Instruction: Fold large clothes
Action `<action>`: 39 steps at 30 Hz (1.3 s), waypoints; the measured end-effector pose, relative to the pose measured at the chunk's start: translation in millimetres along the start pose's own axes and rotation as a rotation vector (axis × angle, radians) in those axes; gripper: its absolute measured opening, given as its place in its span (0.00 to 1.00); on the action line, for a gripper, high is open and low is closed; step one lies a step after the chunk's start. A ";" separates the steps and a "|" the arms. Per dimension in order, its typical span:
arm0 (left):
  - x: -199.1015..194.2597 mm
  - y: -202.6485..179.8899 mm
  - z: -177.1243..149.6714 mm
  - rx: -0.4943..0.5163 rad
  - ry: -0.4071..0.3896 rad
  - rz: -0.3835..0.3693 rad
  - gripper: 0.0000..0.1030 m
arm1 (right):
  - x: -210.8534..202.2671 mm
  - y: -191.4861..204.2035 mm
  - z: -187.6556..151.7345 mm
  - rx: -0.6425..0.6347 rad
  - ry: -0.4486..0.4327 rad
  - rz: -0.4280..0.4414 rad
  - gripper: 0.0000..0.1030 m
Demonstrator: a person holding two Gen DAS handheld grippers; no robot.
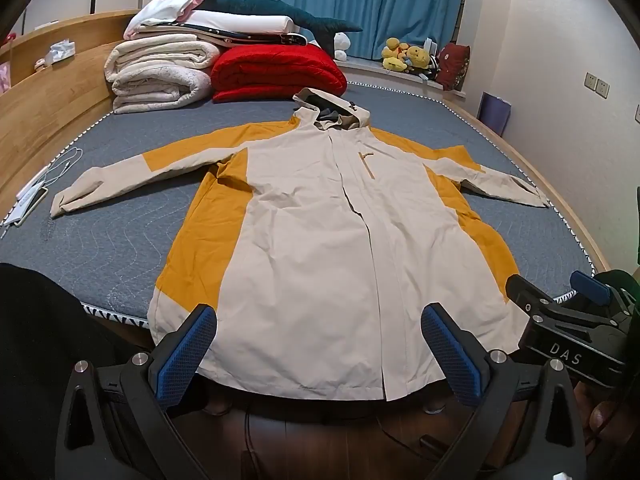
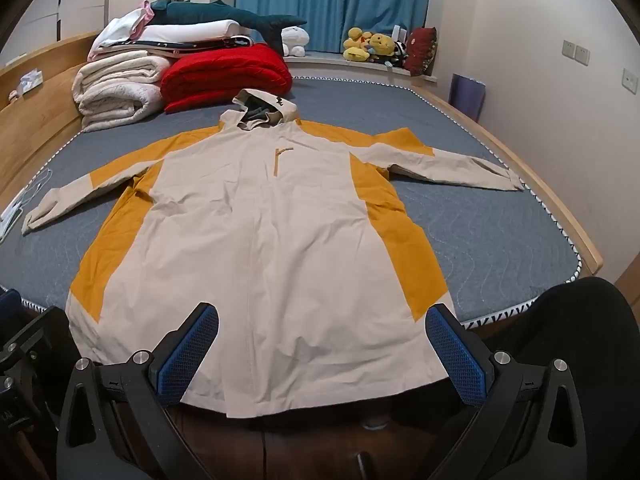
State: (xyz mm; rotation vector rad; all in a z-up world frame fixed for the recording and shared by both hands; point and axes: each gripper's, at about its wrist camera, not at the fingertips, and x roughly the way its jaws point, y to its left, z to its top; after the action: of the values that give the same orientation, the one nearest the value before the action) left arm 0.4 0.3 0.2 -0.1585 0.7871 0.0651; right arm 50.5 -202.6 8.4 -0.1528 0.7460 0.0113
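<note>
Your left gripper [image 1: 318, 342] has its two blue-padded fingers spread wide with nothing between them, hovering over the near hem; your right gripper [image 2: 322, 344] stands just as wide and just as empty. In the left wrist view, the right gripper shows again at four o'clock, beside the hem's corner.

Count what lies before you: one jacket [image 1: 320, 240], two sleeves, one hood [image 1: 332, 114]. Beyond it, toward eleven o'clock, sits one stack of cream blankets [image 1: 156, 76] with white folded bedding on top, one red quilt [image 1: 276, 70] just beside it, and one dark teal plush shark [image 1: 276, 10] lying across the pile. At one o'clock, on the window ledge, there is a cluster of yellow plush toys [image 1: 404, 56] — too bunched to count — and one dark red cushion [image 1: 454, 66].

The surface is a grey quilted mattress [image 1: 104, 236] in a wooden bed frame [image 1: 44, 100], with blue curtains [image 1: 368, 4] at twelve o'clock and pale walls around. A phone and white cable [image 1: 40, 192] lie at the mattress edge at nine o'clock.

The jacket lies face up and flat — cream down the front, mustard yellow on the side panels and shoulders — with both sleeves stretched out to nine and three o'clock, the hood at twelve, and the hem hanging slightly over the near mattress edge.
</note>
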 end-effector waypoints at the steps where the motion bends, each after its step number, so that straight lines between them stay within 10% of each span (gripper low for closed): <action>1: 0.0 -0.1 0.0 0.000 0.000 0.000 0.99 | 0.3 0.0 -0.4 0.000 0.000 0.001 1.00; 39: -4.5 5.5 15.4 -0.081 -0.102 -0.085 0.99 | 4.8 -1.4 -0.6 0.006 0.026 0.013 1.00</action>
State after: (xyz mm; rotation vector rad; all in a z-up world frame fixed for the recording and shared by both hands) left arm 7.3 8.3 13.5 -0.2627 0.6760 0.0247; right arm 53.7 -204.3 4.9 -0.1426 0.7733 0.0198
